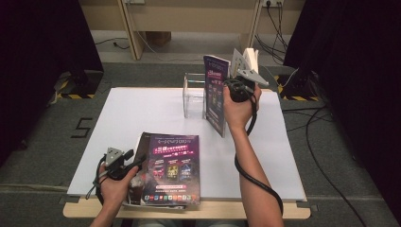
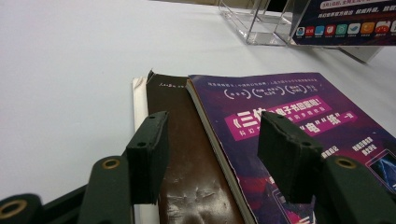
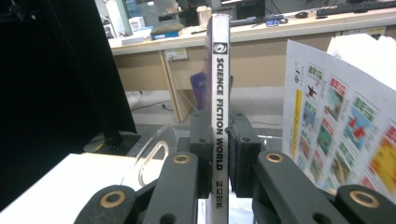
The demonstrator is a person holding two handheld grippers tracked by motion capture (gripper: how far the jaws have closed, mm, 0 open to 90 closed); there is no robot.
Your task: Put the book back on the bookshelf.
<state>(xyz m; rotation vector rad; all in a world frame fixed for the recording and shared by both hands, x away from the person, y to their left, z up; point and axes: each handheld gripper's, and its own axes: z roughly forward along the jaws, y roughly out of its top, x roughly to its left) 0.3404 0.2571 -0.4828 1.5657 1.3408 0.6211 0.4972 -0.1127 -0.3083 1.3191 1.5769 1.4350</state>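
Your right gripper [image 3: 218,161] is clamped on the spine of a thin magazine [image 1: 215,94], held upright just beside the clear acrylic holder [image 1: 194,94] at the far side of the white table [image 1: 142,113]; it looks light, glossy and floppy, so grip close to the stiffer spine. Your left gripper [image 2: 212,158] stands open and empty over the stack of magazines [image 1: 172,168] at the near edge. Black curtains flank the carpeted room.

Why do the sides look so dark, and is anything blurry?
High view: black curtains darken both sides while the white table looks bright. Left gripper view: the nearest jaws look soft. Right gripper view: the magazine spine is sharp, and the colourful sheet blurs at the edge.
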